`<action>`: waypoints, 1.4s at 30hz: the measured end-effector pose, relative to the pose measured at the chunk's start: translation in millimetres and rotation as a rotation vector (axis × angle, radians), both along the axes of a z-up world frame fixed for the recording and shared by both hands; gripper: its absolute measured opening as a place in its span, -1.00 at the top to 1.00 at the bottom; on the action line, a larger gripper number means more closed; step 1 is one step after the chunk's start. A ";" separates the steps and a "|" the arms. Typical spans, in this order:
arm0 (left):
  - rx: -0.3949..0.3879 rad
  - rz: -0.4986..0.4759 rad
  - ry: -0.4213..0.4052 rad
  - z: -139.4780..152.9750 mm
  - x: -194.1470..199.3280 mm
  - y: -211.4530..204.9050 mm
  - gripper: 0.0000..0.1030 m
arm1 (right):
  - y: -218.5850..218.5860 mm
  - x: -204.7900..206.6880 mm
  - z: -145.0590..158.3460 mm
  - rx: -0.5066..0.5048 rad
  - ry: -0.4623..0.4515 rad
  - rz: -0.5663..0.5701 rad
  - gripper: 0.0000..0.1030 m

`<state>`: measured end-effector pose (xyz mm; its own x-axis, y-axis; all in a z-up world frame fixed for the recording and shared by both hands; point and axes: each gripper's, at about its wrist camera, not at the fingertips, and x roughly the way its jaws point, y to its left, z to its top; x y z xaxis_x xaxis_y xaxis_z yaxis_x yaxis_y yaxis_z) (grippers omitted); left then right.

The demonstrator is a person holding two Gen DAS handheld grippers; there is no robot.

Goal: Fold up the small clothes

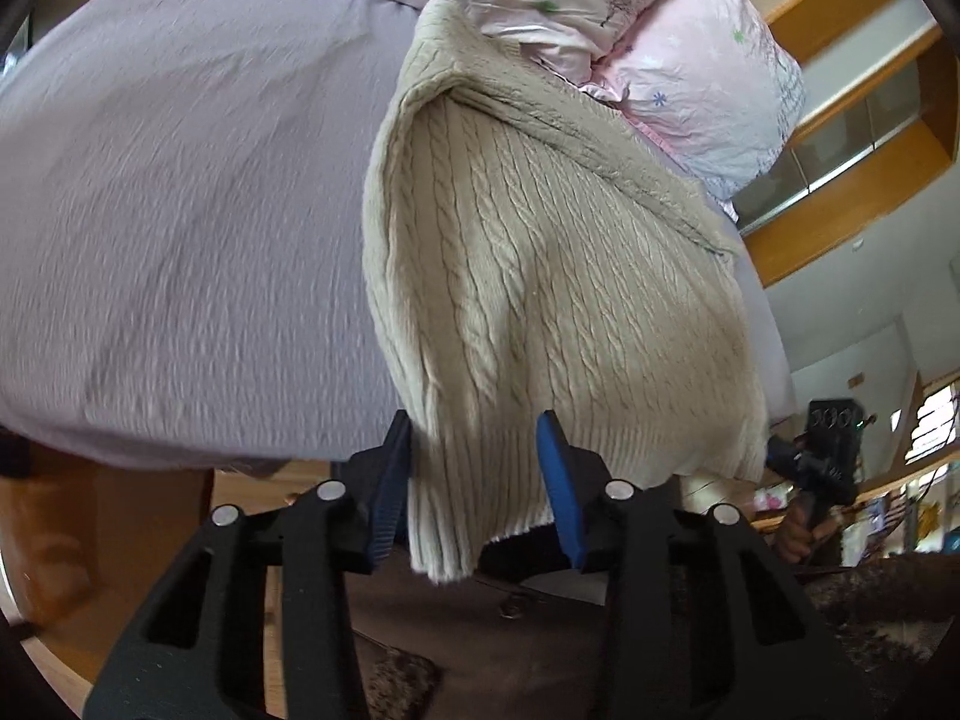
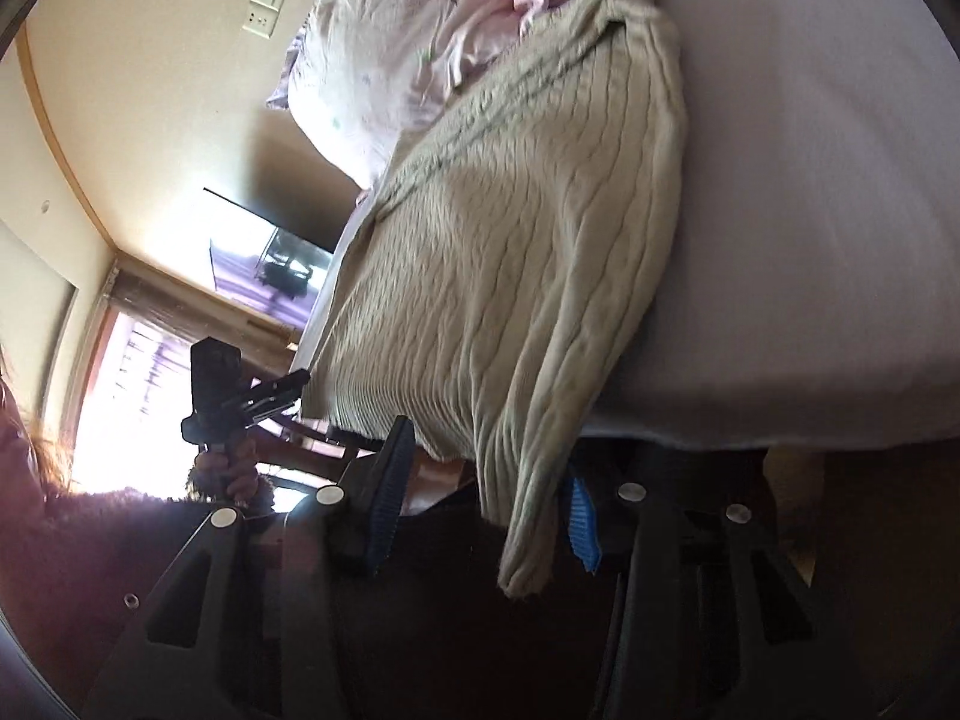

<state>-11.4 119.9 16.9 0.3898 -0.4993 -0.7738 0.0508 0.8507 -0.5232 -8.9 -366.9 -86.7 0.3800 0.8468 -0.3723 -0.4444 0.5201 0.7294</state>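
Note:
A cream cable-knit sweater (image 1: 540, 252) lies on the bed, its ribbed hem hanging over the near edge. My left gripper (image 1: 480, 468) stands with its blue-padded jaws apart, and a hem corner hangs between them. In the right wrist view the same sweater (image 2: 510, 240) drapes off the bed edge. My right gripper (image 2: 486, 492) also has its jaws apart, with the other hem corner hanging between them. The fabric hangs loose and neither gripper pinches it. Each gripper shows in the other's view: the right one in the left wrist view (image 1: 822, 450), the left one in the right wrist view (image 2: 240, 402).
The lilac bed sheet (image 1: 180, 210) covers the mattress (image 2: 810, 210). Pink floral pillows (image 1: 690, 60) are piled at the head of the bed (image 2: 390, 60). A wooden floor and brown rug (image 1: 420, 630) lie below. A window (image 2: 120, 390) glares brightly.

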 end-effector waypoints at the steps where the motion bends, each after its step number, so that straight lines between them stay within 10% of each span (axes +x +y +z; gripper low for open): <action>1: -0.011 0.004 0.001 -0.2 -1.3 0.7 0.19 | 1.1 1.1 -2.0 0.001 0.004 0.008 0.07; 11: -0.117 0.008 0.067 -16.4 -5.7 0.5 0.20 | -1.6 7.0 -14.3 0.067 0.009 0.045 0.71; 14: -0.151 0.008 0.095 -25.8 -3.7 -1.3 0.76 | 0.1 3.2 -9.6 0.085 -0.042 0.062 0.84; 16: -0.193 0.014 0.086 -25.5 -4.3 0.2 0.78 | 1.8 -0.8 2.3 0.103 -0.105 0.073 0.85; 27: -0.125 0.041 -0.393 95.9 106.5 -0.4 0.80 | -3.5 96.1 157.3 0.131 -0.503 -0.184 0.85; 33: -0.023 0.187 -0.353 71.0 243.8 -0.3 0.80 | 18.5 220.9 181.1 0.034 -0.416 -0.415 0.85; 37: 0.093 0.231 -0.179 19.0 317.7 -6.4 0.78 | 22.8 305.3 147.9 -0.087 -0.079 -0.618 0.85; 40: -0.058 0.272 -0.146 10.2 324.3 -0.9 0.56 | 19.2 309.2 127.5 -0.044 0.026 -0.648 0.77; 42: -0.168 0.251 -0.219 24.7 313.2 6.2 0.22 | 9.4 292.3 132.2 -0.007 0.000 -0.705 0.32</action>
